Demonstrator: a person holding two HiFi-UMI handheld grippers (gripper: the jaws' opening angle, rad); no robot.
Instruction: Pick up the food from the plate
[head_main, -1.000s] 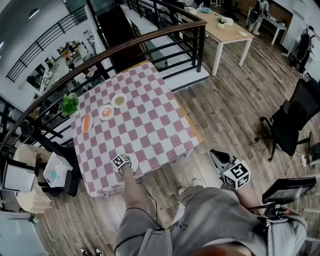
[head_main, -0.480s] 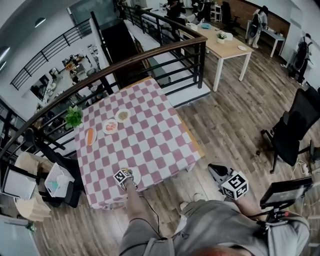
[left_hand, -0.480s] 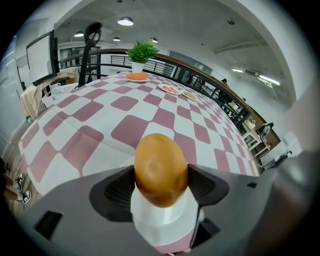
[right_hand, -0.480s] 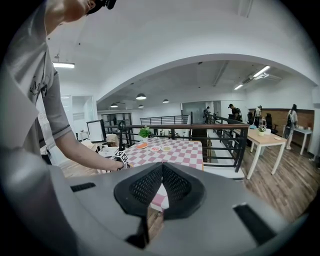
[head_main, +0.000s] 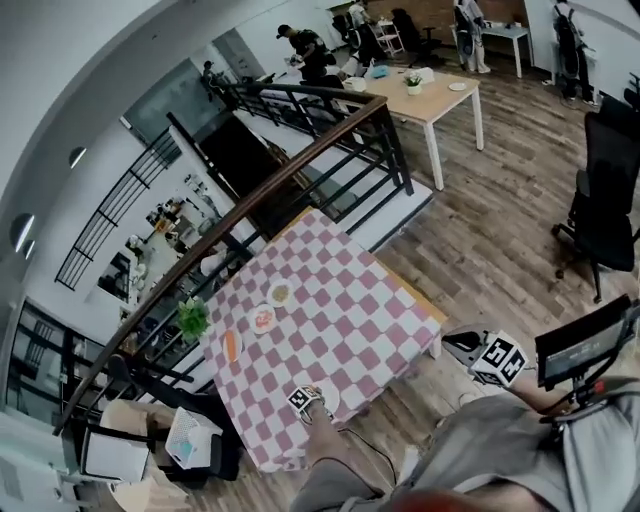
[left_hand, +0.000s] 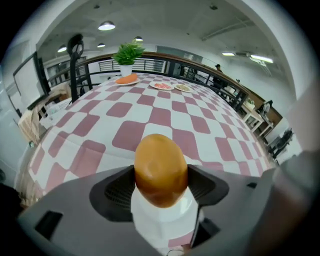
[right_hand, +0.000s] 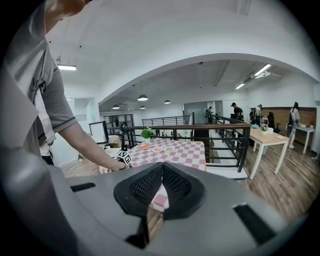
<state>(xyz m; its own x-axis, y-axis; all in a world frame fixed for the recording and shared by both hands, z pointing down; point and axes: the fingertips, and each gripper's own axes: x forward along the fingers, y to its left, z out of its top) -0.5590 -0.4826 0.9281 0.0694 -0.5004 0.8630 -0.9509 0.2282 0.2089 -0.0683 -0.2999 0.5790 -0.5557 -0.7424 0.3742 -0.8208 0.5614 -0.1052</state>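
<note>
Jaws on the left gripper (left_hand: 161, 186) stand wide, pads hugging both flanks of the golden-brown bun (left_hand: 160, 165). It's gripped, sitting right over the white plate (left_hand: 162, 222) at the near edge of the checkered table (left_hand: 150, 116). The move now, I'd say: lift straight up, gentle squeeze, no twisting, since that rounded crust could squirt out or dent. Right gripper (right_hand: 161, 186), jaws pressed together and empty, hangs off to the side, away from the table.

Plates (head_main: 263, 320) on checkered table (head_main: 350, 310)
</note>
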